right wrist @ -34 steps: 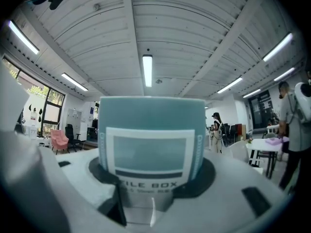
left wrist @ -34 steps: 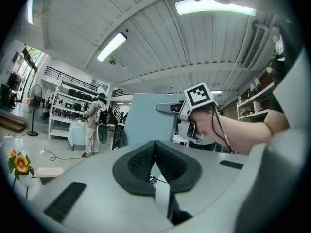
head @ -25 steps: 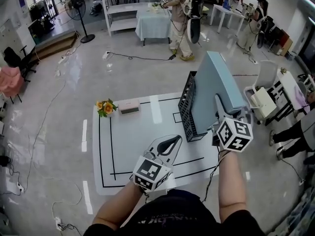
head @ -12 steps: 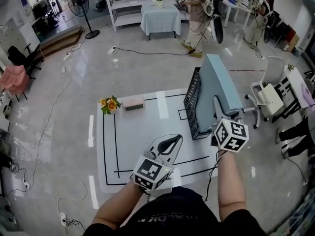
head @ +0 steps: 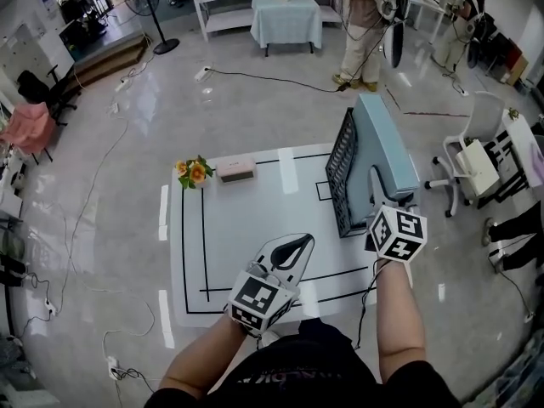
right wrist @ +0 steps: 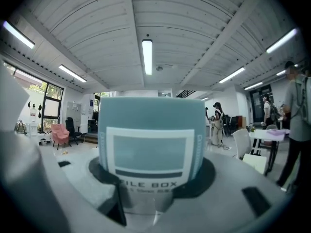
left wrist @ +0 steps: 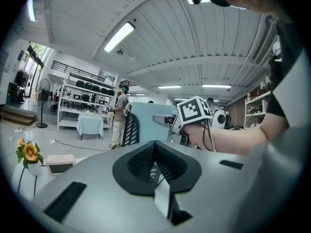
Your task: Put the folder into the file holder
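1. The right gripper (head: 382,187) has the blue folder (head: 387,147). Its fingers (head: 377,190) are closed on the near spine end and held wide apart by the folder's thickness. In the right gripper view the labelled spine (right wrist: 150,152) fills the space between them.
2. The folder stands on edge and upright, straight ahead of the right fingers. Its long axis runs away from the person.
3. The black mesh file holder (head: 342,177) stands on the right part of the white tabletop (head: 246,228). Its length runs the same way as the folder's. The folder is touching or just beside the holder's mesh wall, on that wall's right side, and rises above it. No view shows whether the folder's lower edge is already inside the holder.
4. The left gripper (head: 295,245) is empty, with its fingers (left wrist: 146,164) pressed together. It hovers over the near part of the tabletop, well apart from the holder and to its left. The right hand is therefore the nearer one, and the only one engaged.
5. My reading is that insertion is under way. The coming move turns on keeping the folder's length parallel to the holder's slot while it goes down. A tilt towards the mesh wall could catch the rim or push the holder.
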Demonstrator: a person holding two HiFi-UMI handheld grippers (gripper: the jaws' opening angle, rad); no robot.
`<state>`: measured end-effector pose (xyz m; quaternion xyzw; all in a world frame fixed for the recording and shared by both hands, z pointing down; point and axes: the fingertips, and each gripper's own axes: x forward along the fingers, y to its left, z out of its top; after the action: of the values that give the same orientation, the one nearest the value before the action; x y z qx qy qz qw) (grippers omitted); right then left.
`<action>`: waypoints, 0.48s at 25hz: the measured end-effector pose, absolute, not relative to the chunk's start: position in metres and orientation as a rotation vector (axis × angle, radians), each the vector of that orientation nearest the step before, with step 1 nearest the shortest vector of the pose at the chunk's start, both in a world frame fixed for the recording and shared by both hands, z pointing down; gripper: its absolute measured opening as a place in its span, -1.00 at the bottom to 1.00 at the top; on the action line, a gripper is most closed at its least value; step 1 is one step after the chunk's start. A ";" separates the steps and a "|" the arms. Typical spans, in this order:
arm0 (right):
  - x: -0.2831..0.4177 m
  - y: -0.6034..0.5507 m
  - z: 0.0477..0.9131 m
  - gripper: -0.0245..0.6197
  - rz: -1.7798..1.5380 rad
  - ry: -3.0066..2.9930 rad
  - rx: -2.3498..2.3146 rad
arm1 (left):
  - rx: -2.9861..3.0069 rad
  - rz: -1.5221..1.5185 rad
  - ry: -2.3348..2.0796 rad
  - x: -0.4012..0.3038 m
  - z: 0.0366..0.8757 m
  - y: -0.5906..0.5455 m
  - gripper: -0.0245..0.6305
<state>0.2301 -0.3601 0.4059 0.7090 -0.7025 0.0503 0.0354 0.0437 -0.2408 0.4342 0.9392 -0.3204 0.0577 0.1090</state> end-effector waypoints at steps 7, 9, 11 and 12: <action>0.228 -0.363 0.440 -0.09 0.190 -2.145 2.152 | 2.727 0.180 -0.948 0.040 0.446 -0.242 -0.92; 0.227 -0.363 0.443 -0.09 0.174 -2.148 2.149 | 2.718 0.178 -0.949 0.040 0.448 -0.243 -0.92; 0.226 -0.362 0.445 -0.09 0.160 -2.151 2.150 | 2.709 0.180 -0.951 0.039 0.451 -0.242 -0.92; 0.226 -0.361 0.446 -0.09 0.157 -2.154 2.152 | 2.704 0.181 -0.952 0.039 0.452 -0.241 -0.92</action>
<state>0.2255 -0.3610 0.4455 0.7052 -0.7056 0.0514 0.0465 0.0391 -0.2415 0.4518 0.9329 -0.3284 0.0623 0.1342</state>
